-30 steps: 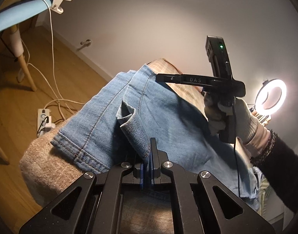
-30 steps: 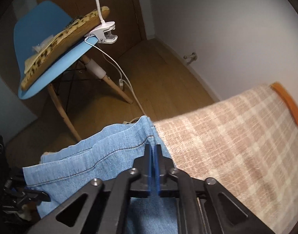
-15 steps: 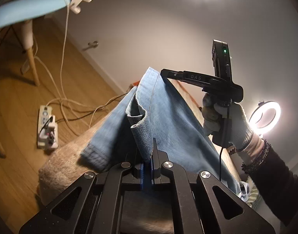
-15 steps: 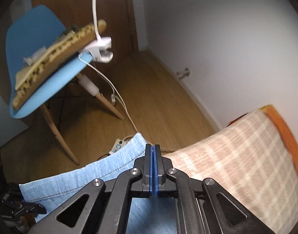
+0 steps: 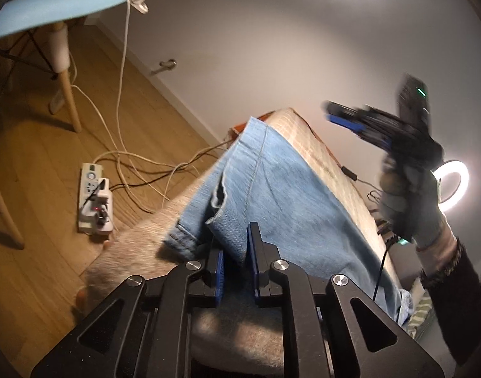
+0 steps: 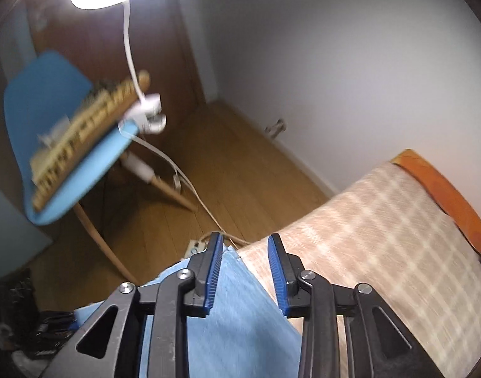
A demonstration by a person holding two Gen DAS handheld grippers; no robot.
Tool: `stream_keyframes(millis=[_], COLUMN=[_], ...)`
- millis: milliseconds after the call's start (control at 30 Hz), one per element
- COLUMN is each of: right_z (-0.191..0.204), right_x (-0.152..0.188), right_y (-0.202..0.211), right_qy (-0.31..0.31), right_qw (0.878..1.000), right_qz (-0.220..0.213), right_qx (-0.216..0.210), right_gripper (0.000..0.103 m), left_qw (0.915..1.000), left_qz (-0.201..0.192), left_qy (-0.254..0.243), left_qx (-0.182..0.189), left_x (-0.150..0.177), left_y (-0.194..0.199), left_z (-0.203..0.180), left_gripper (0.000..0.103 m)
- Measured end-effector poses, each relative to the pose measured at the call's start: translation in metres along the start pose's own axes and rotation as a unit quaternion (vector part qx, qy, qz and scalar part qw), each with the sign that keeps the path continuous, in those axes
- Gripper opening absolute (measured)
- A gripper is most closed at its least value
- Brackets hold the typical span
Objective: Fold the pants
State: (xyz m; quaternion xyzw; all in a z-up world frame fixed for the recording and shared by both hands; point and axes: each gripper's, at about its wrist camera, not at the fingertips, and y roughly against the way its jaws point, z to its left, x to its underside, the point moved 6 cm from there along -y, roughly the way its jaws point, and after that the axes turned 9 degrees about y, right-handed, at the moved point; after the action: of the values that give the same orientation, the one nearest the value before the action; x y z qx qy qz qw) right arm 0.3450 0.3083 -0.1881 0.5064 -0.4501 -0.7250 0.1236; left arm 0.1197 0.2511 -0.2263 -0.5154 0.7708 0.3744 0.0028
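Light blue denim pants (image 5: 272, 195) lie stretched along a bed with a beige checked cover (image 5: 316, 145). My left gripper (image 5: 235, 245) is open at the pants' near end, with a fold of denim standing between its blue pads. My right gripper (image 6: 245, 264) is open too; the far corner of the pants (image 6: 234, 308) lies between and below its pads. In the left wrist view the right gripper (image 5: 344, 116) is raised above the far end of the pants, blurred, held by a gloved hand.
A blue chair (image 6: 61, 145) with a clip lamp and a patterned cushion stands on the wooden floor left of the bed. A power strip (image 5: 94, 195) and cables lie on the floor. A ring light (image 5: 451, 189) glows at the right. The bed has an orange edge (image 6: 445, 195).
Both grippers have opened and let go of the denim. The pants have dropped flatter onto the bed. The right gripper has lifted away from the pants' far edge.
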Motion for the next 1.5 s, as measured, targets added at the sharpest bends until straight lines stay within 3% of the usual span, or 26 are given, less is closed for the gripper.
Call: stream_keyframes(millis=[167,233,300,400,467,633,800,933,1167,1300,1367,1500], right_z=[-0.016,-0.021,-0.026,-0.035,-0.039,-0.052,-0.075,-0.101,-0.168,-0.212,-0.236,-0.278], right_x=[0.02,0.033,0.045,0.07,0.094,0.159,0.23,0.294,0.385,0.427,0.444,0.471], right_y=[0.077,0.109,0.139,0.184,0.213,0.266,0.313,0.361,0.433,0.452,0.456,0.451], right_qy=[-0.026,-0.036,-0.051,-0.078,-0.093,-0.127,-0.185,-0.245,-0.335,-0.368,-0.394,-0.44], right_qw=[0.998,0.997,0.995,0.99,0.986,0.973,0.954,0.932,0.883,0.854,0.842,0.818], right_qz=[-0.027,-0.036,-0.048,-0.067,-0.076,-0.076,-0.068,-0.07,-0.05,-0.01,0.006,0.037], right_qx=[0.04,0.059,0.077,0.095,0.119,0.175,0.226,0.259,0.325,0.369,0.369,0.37], right_gripper=[0.04,0.054,0.057,0.06,0.063,0.065,0.066,0.069,0.075,0.078,0.078,0.079], left_qw=[0.9998,0.9995,0.9987,0.9967,0.9945,0.9871,0.9722,0.9515,0.9089,0.8784,0.8621,0.8394], left_qz=[-0.014,-0.016,-0.018,-0.01,0.003,0.06,0.109,0.161,0.243,0.301,0.331,0.39], left_qy=[-0.014,-0.027,-0.041,-0.07,-0.088,-0.113,-0.142,-0.18,-0.262,-0.302,-0.318,-0.324], left_qx=[0.0,0.01,0.023,0.039,0.056,0.096,0.151,0.19,0.216,0.216,0.215,0.195], left_x=[-0.006,-0.008,-0.01,-0.009,-0.005,0.01,0.036,0.07,0.149,0.207,0.236,0.29], left_y=[0.025,0.034,0.042,0.041,0.037,0.017,0.001,-0.015,-0.047,-0.072,-0.084,-0.109], left_z=[-0.007,-0.018,-0.033,-0.056,-0.077,-0.134,-0.209,-0.278,-0.369,-0.401,-0.408,-0.404], left_gripper=[0.014,0.014,0.016,0.032,0.039,0.039,0.041,0.049,0.052,0.052,0.052,0.052])
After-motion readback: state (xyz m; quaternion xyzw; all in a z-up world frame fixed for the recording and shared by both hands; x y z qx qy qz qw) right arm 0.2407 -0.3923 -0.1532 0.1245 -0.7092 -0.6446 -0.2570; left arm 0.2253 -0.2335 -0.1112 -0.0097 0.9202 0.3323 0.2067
